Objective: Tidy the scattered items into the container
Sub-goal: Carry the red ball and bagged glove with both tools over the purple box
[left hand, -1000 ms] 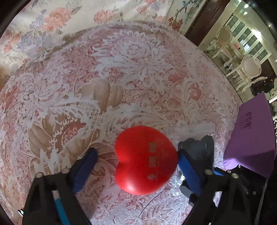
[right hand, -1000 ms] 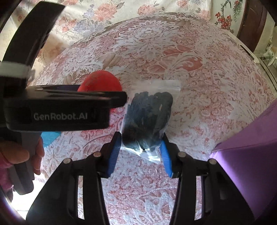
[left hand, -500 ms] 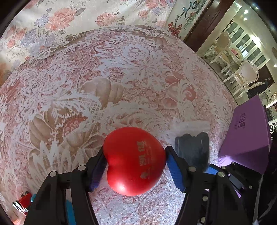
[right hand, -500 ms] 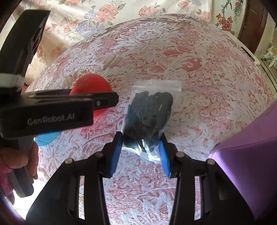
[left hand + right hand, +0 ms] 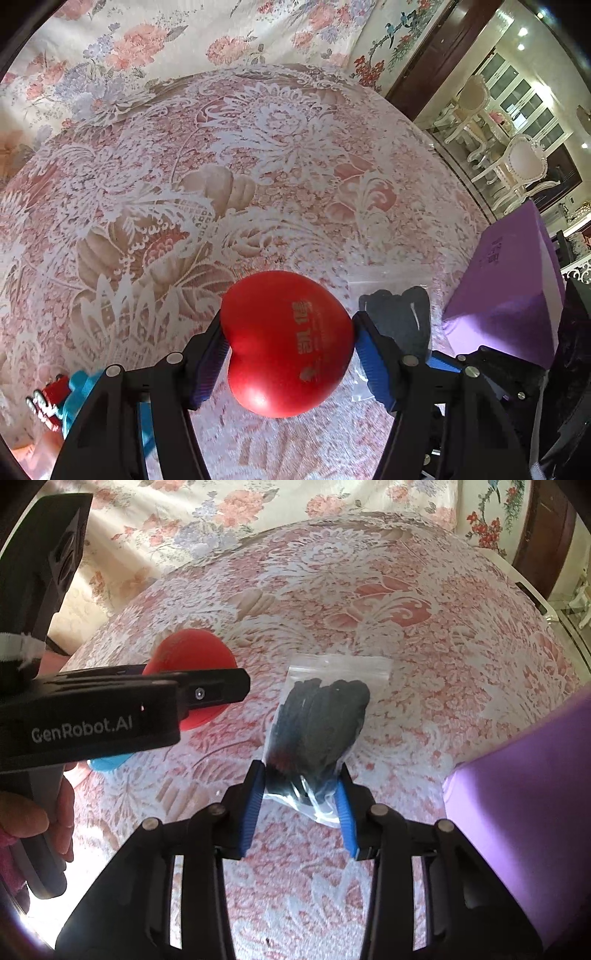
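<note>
A red heart-shaped foam toy is squeezed between the blue pads of my left gripper, which is shut on it and holds it just above the cloth; it also shows in the right wrist view. A clear plastic bag of black items lies on the table, its near end between the pads of my right gripper, which is closed on it. The bag also shows in the left wrist view. The purple container stands at the right, also seen from the left wrist.
The round table carries a pink and white lace cloth. A blue and red small item lies at the left near edge. The left gripper's black body crosses the right wrist view. Chairs stand beyond the table.
My left gripper closed on the red heart and lifted it slightly. My right gripper narrowed onto the near end of the bag. The bag stayed in place.
</note>
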A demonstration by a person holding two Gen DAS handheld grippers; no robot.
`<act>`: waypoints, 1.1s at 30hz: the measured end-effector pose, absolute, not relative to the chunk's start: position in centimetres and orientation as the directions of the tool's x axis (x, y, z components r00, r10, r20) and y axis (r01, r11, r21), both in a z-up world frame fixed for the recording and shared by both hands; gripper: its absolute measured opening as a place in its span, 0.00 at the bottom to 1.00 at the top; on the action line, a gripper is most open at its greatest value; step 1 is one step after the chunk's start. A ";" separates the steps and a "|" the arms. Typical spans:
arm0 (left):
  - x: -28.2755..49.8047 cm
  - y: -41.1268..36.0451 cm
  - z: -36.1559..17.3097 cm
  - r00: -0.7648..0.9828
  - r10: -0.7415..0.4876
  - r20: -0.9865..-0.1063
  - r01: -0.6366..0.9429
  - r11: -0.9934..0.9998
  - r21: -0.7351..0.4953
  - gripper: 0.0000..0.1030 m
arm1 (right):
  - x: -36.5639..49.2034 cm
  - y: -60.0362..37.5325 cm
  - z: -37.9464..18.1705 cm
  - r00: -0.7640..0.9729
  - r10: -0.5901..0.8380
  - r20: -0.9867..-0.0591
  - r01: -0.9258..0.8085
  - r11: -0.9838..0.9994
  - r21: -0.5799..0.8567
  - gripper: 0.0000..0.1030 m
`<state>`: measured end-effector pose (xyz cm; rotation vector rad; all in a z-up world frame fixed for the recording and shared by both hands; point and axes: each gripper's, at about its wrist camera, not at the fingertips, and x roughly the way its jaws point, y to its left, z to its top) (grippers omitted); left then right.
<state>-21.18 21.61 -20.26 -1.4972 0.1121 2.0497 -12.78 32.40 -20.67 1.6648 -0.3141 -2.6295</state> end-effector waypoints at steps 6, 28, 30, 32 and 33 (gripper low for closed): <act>-19.0 20.1 -18.6 -0.208 0.421 -0.883 -0.490 -0.826 -0.278 0.64 | -11.2 31.6 -18.4 -0.450 -0.147 -0.881 -0.051 -0.981 0.190 0.39; -11.4 21.4 -6.5 -0.335 0.543 -0.770 -0.473 -0.804 -0.361 0.64 | -2.6 35.3 -7.9 -0.521 -0.222 -0.824 0.112 -0.975 0.192 0.39; -10.9 23.2 -5.8 -0.322 0.559 -0.764 -0.498 -0.787 -0.365 0.64 | -1.9 36.8 -7.2 -0.533 -0.209 -0.820 0.097 -0.978 0.186 0.39; -10.4 24.9 -5.4 -0.309 0.573 -0.759 -0.521 -0.770 -0.368 0.64 | -1.2 38.3 -6.9 -0.539 -0.192 -0.820 0.071 -0.980 0.183 0.39; -10.1 25.9 -5.2 -0.301 0.578 -0.758 -0.536 -0.760 -0.367 0.64 | -0.7 39.4 -6.8 -0.542 -0.178 -0.821 0.054 -0.983 0.178 0.39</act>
